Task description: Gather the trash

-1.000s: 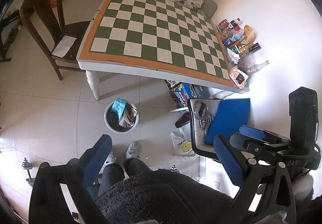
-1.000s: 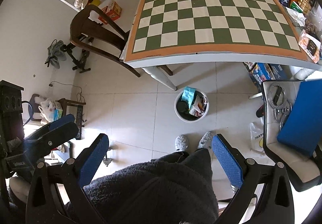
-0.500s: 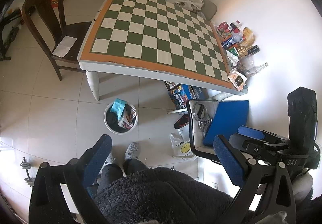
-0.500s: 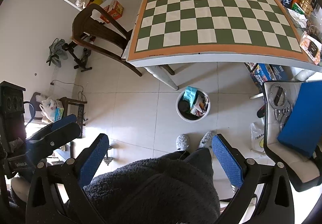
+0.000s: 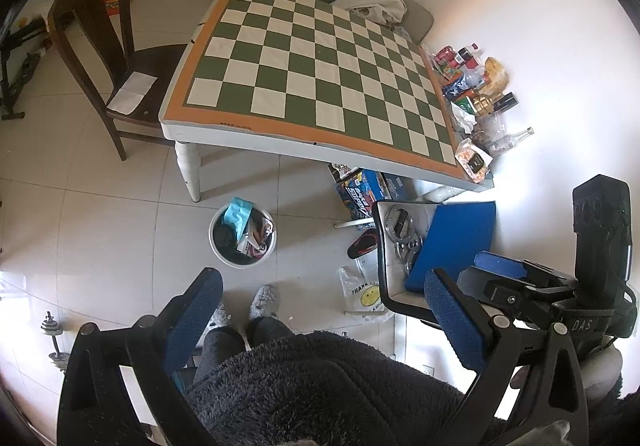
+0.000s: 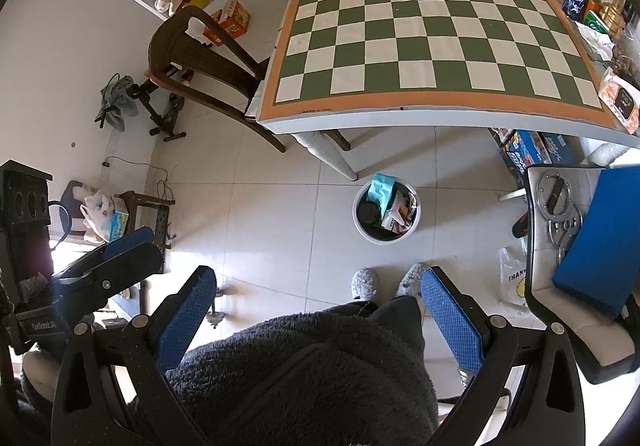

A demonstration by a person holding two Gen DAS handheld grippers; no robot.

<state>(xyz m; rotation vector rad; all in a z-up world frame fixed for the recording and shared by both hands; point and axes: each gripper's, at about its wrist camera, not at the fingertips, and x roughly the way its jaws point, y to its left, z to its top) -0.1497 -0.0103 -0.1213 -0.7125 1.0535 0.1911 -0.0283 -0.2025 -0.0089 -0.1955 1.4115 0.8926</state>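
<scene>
Both tongs are held wide open w/ nothing gripped: left tongs (image 5: 320, 322), right tongs (image 6: 320, 316), high over the floor above the person's legs. Trash bin (image 6: 386, 212) is seen at 12 o'clock from the right tongs, just off the worktop (image 6: 400, 117) leg, already part-filled. Checkered top is bare; clutter incl. an orange packet (image 6: 620, 101) is left at its 3 o'clock edge. Step judged as search/approach. Next, probably: tongs lowered to that edge, one item picked.
</scene>
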